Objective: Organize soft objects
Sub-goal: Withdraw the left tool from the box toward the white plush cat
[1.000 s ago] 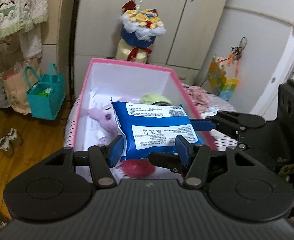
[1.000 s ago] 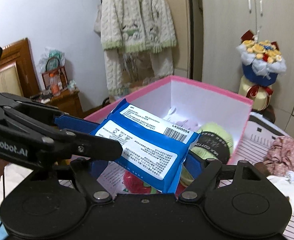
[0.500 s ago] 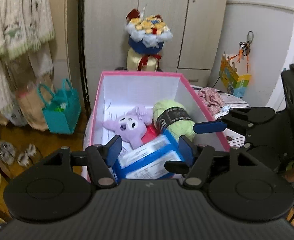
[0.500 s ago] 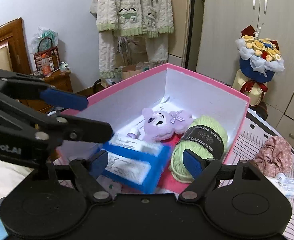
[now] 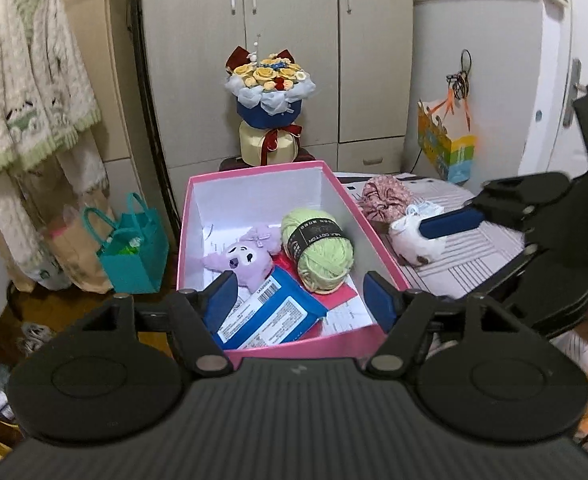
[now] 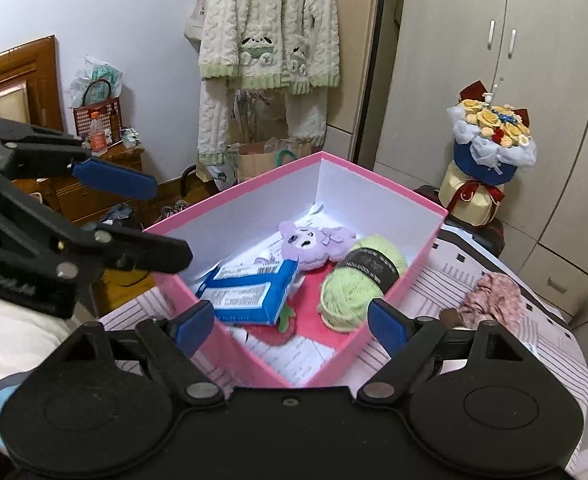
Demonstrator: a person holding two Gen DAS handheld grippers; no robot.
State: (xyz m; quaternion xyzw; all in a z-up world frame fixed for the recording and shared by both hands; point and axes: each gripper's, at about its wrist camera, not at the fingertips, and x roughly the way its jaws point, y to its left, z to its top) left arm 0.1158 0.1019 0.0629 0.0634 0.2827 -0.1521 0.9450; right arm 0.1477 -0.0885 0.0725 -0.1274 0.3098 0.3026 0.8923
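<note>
A pink box (image 5: 294, 350) with white inner walls stands on the striped bedcover. In it lie a blue wipes pack (image 5: 270, 316), a purple plush (image 5: 242, 260) and a green yarn ball (image 5: 322, 252). My left gripper (image 5: 300, 296) hovers over the box's near end. Its jaws are opening and nothing is between them. My right gripper (image 6: 290, 326) hangs open and empty above the box's near corner (image 6: 254, 352), with the pack (image 6: 250, 294) lying free below. A floral fabric piece (image 5: 386, 198) and a white soft toy (image 5: 414, 240) lie outside the box on the right.
A flower bouquet (image 5: 270, 92) stands behind the box in front of the wardrobe doors. A teal bag (image 5: 134, 248) and paper bags sit on the floor at the left, under a hanging knit cardigan (image 6: 266, 28). A red strawberry-shaped item (image 6: 282, 326) lies on the box floor.
Both grippers let go of the blue pack, which dropped into the box. Both then rose and drew back, and the left jaws widened.
</note>
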